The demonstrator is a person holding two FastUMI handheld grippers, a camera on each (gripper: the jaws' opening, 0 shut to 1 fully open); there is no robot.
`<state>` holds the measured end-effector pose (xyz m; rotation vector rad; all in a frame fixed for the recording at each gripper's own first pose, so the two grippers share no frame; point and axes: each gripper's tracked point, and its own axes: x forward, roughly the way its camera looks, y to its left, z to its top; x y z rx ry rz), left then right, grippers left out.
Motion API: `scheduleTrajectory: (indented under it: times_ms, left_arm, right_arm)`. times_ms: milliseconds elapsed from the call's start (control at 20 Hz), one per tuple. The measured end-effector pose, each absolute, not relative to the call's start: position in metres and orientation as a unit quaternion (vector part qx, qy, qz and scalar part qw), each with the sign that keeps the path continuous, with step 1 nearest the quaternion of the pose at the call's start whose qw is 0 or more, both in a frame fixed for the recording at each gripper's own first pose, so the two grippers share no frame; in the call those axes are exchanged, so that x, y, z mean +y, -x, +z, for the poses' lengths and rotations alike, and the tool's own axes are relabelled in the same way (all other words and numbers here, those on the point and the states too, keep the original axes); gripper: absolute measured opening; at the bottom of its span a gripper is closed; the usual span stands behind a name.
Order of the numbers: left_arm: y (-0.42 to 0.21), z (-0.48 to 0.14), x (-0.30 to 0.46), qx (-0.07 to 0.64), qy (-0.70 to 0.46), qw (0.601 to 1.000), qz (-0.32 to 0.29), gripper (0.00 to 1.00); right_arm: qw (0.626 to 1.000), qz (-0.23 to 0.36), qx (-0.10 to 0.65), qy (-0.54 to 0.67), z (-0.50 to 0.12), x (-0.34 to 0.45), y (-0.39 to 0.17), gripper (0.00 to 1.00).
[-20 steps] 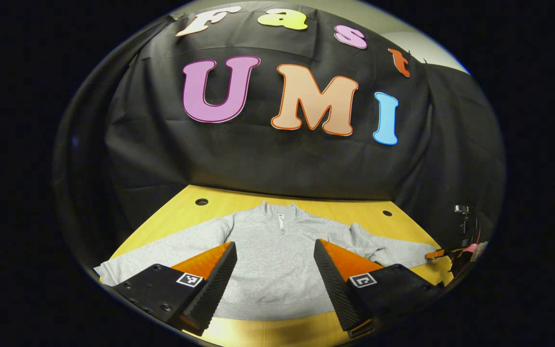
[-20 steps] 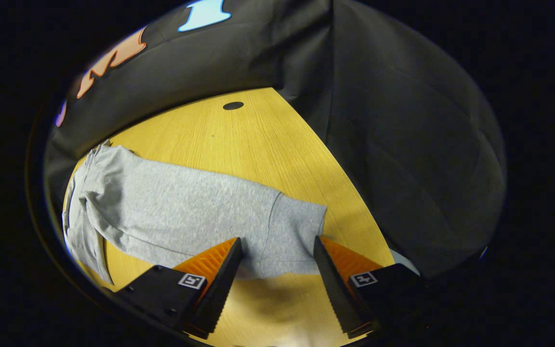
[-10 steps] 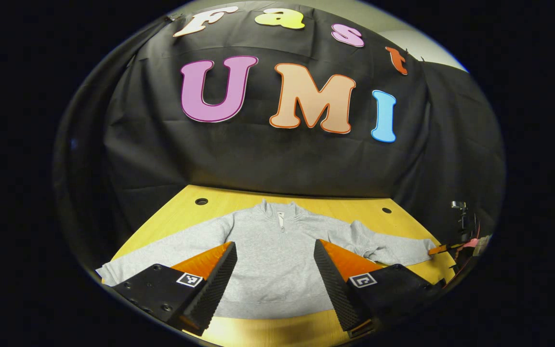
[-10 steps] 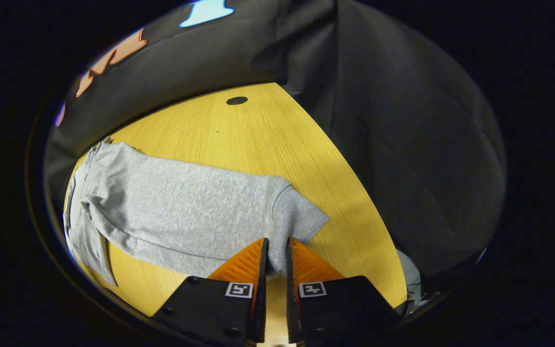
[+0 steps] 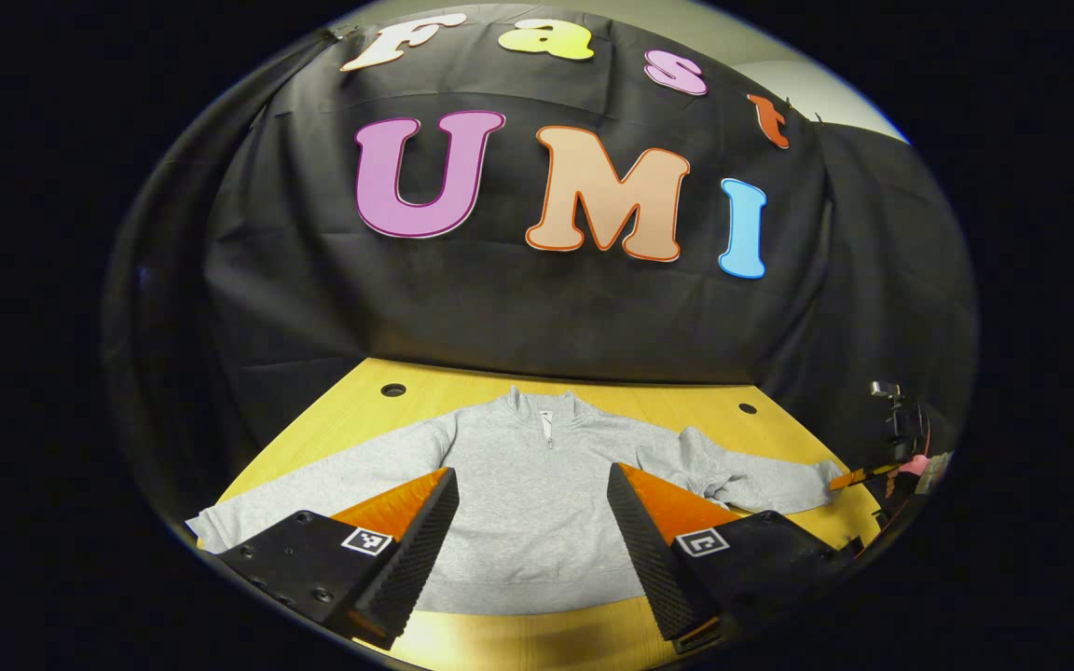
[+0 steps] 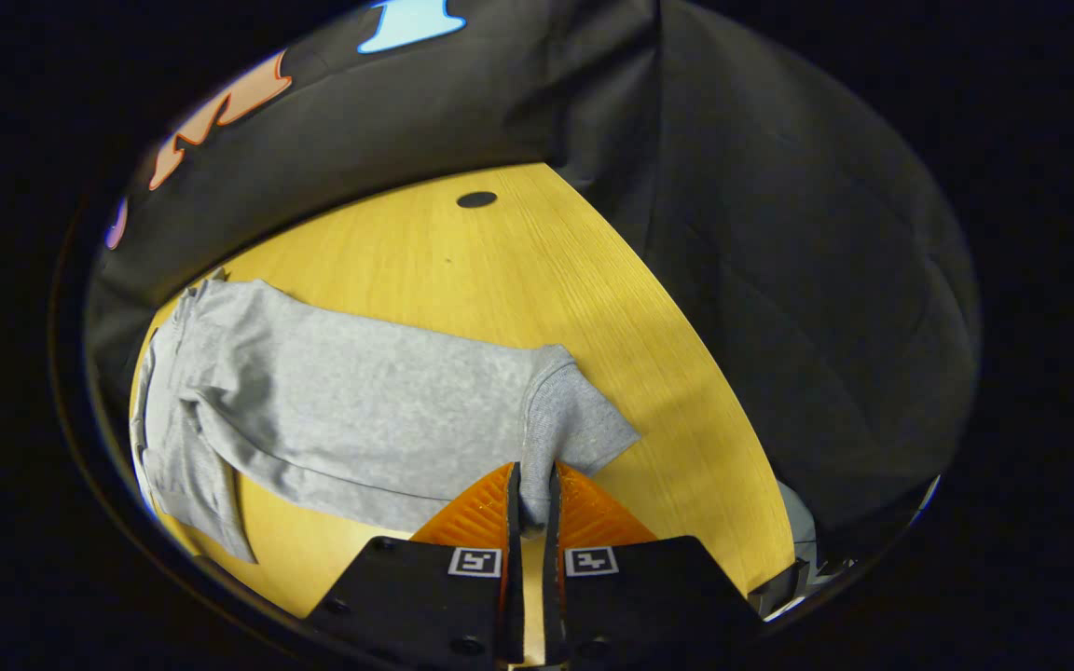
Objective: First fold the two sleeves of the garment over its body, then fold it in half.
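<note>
A grey zip-neck sweatshirt (image 5: 528,485) lies flat on the yellow wooden table (image 5: 462,384), collar toward the back wall, both sleeves spread out. My left gripper (image 5: 530,508) hovers open above the body's lower middle, nothing between its fingers. In the right gripper view the right sleeve (image 6: 360,410) runs left toward the body. My right gripper (image 6: 530,485) is shut on that sleeve's cuff (image 6: 574,424), which bunches up between the fingers. That gripper (image 5: 859,477) also appears small at the sleeve's end in the left gripper view.
Black cloth walls close the table's back and right side (image 6: 779,280). Two round holes (image 5: 393,390) (image 5: 748,408) sit in the tabletop near the back. Bare wood lies beyond the right sleeve (image 6: 500,270). A small camera rig (image 5: 901,424) stands off the table's right edge.
My right gripper closed on the sleeve cuff and has lifted it slightly, bunching the fabric. The left gripper stayed open and nearly still.
</note>
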<state>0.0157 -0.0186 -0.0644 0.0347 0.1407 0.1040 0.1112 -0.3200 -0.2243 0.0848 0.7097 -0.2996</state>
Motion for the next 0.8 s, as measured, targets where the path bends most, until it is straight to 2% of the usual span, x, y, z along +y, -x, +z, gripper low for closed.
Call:
scheduleTrajectory:
  times_ms: [400,450,650,800]
  left_arm:
    - [-0.008,-0.069,-0.004,0.069,-0.007,0.996,0.049,0.94]
    - [-0.006,-0.067,-0.002,0.068,-0.006,0.996,0.051,0.94]
    - [0.003,-0.067,0.012,0.063,-0.001,0.996,0.058,0.94]
    - [0.008,-0.065,0.027,0.061,0.0,0.996,0.069,0.94]
  right_arm:
    - [0.947,-0.068,0.309,-0.058,-0.165,-0.209,-0.137,0.11]
    - [0.949,-0.058,0.304,-0.058,-0.158,-0.197,-0.14,0.13]
    - [0.959,-0.025,0.28,-0.033,-0.125,-0.147,-0.151,0.11]
    - [0.966,0.021,0.259,-0.022,-0.103,-0.088,-0.164,0.11]
